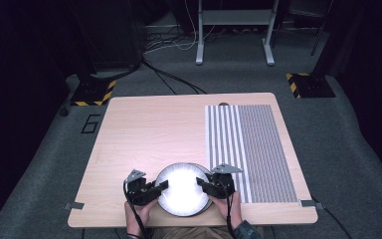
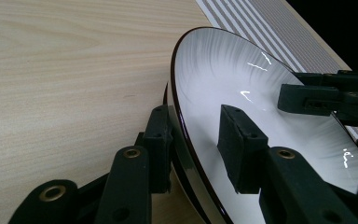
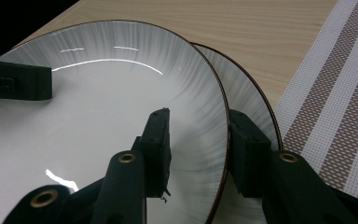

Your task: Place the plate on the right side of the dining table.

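1. Gripping the top plate (image 1: 182, 188) by its rim from both sides, I work at the near edge of the worktop (image 1: 144, 129), just in front of me.
2. My left gripper (image 1: 162, 186) straddles the plate's left rim, one jaw over the white face and one under it, closed to a narrow gap on the dark-edged rim. In the left gripper view the plate (image 2: 242, 102) tilts up off what lies below, so I judge that the pinch carries weight.
3. My right gripper (image 1: 202, 185) mirrors that hold on the opposite rim, jaws closed narrow on the same plate (image 3: 102, 107). A grip on each side keeps the wide, shallow dish level and stops it pivoting out of a single pinch.
4. Beneath it sits a second plate (image 3: 256, 100), its rim peeking out past the right-hand jaw. The two are stacked, and I judge that I am separating the upper one; the outer jaw sits between the two rims, which is why the bite is so shallow.
5. Just beyond and to the right lies the striped placemat (image 1: 251, 149), flat on the worktop, bare and near the plates, a likely spot to set a plate down.
6. Farther off, the rest of the worktop stretches away as pale wood.
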Tool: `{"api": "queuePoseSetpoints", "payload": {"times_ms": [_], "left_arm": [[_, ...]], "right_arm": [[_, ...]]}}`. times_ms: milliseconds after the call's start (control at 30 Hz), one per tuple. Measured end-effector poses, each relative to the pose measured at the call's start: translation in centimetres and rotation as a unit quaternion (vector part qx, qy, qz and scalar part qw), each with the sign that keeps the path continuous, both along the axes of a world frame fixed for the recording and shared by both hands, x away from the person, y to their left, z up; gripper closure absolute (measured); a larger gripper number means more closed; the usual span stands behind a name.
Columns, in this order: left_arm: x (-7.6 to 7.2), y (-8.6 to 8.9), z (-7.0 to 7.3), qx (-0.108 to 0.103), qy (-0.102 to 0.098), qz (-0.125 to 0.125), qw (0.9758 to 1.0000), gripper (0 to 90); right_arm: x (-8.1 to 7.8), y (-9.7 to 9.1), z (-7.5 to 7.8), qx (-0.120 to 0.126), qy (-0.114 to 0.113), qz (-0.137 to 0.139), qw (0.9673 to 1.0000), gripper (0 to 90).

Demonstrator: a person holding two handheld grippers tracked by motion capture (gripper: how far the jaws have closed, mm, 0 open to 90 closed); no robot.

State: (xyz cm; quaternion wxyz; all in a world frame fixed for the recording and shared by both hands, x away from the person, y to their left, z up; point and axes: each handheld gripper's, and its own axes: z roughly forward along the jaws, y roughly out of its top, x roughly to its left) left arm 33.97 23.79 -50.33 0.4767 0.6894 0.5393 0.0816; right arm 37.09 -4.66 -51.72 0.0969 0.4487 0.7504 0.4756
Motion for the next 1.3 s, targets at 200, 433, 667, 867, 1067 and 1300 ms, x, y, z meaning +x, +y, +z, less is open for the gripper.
{"api": "queuePoseSetpoints", "payload": {"times_ms": [200,433,667,867,1067,1300], "left_arm": [[0.0,-0.1,0.3,0.005,-0.002,0.005,1.0,64.9],[-0.1,-0.3,0.9,0.004,-0.014,0.007,0.9999,64.9],[0.2,-1.1,1.2,0.016,-0.025,0.022,0.9993,64.8],[0.5,-1.1,1.5,0.01,-0.032,0.024,0.9992,67.6],[1.2,-1.6,1.9,0.014,-0.038,0.017,0.999,71.1],[1.4,-1.8,1.8,0.003,-0.038,0.015,0.9992,74.2]], "right_arm": [[-0.1,-0.2,0.1,0.018,0.004,-0.003,0.9998,62.0],[-0.2,-0.4,0.5,0.032,-0.002,-0.007,0.9995,62.2],[-0.3,-0.9,0.9,0.051,-0.008,-0.013,0.9986,62.5],[-0.2,-1.0,0.5,0.058,0.005,-0.017,0.9982,62.5],[-0.1,-1.8,0.8,0.08,0.003,-0.031,0.9963,67.2],[-0.1,-2.4,1.0,0.085,0.001,-0.038,0.9957,70.9]]}}
